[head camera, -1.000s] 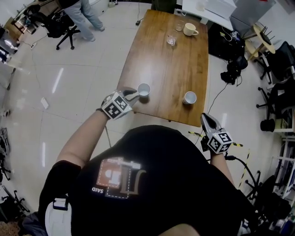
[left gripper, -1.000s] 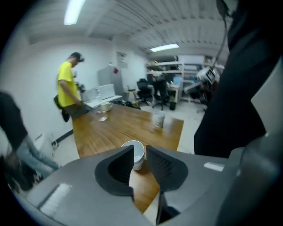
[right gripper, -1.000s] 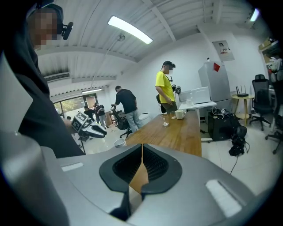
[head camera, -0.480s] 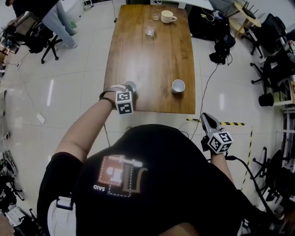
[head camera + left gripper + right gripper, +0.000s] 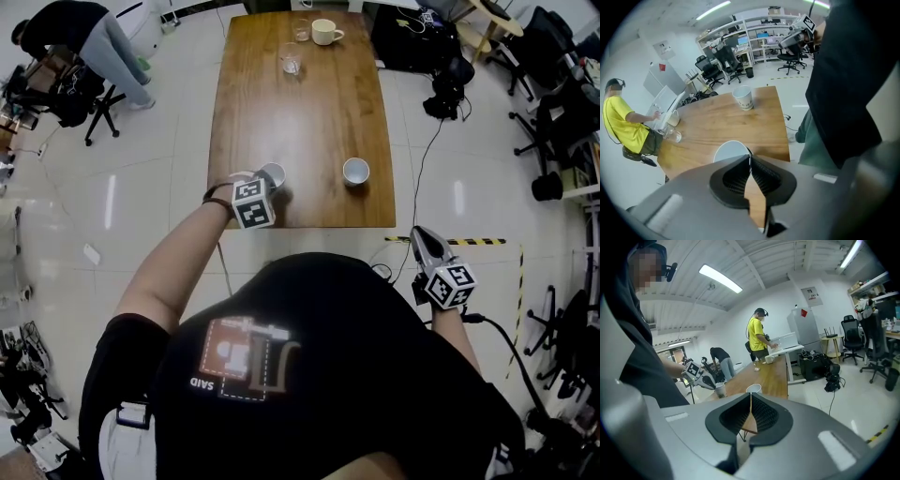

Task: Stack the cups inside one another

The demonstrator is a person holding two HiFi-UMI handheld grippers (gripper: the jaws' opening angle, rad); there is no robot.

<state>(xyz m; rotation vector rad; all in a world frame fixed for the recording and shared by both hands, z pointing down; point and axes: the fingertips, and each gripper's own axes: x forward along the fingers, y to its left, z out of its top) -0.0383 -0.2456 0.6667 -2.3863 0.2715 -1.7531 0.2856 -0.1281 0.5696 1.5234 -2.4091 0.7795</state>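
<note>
Pinching the rim of the near-left paper cup (image 5: pixel 274 173), my left gripper (image 5: pixel 749 157) pointed steeply down over the near left part of the wooden table (image 5: pixel 309 103). Its jaws had just been closing. In the left gripper view their tips met on the right-hand edge of that cup's white mouth, with the thin wall caught between the pads. The cup stood upright, mouth up, close to the table's near edge.

The second paper cup (image 5: pixel 355 171) stood upright to the right of the first, well apart from it and about as close to the near edge, with nothing touching it.

My right gripper (image 5: pixel 750 397) hung off the table, beyond its near right corner and over the pale floor. Its jaws were pressed together with nothing between them. It pointed along the table toward the far end, and the second cup showed just past its tips in its own view, though well apart from them.

At the far end stood a cream mug (image 5: pixel 325 31), a clear glass (image 5: pixel 300 30) just left of it and a second glass (image 5: pixel 292 64) a little nearer. A person in a yellow shirt (image 5: pixel 756 336) stood by that end. Another person (image 5: pixel 75 28) bent over an office chair on the floor at far left. A strip of black-and-yellow tape (image 5: pixel 450 241) lay on the floor off the near right corner.
</note>
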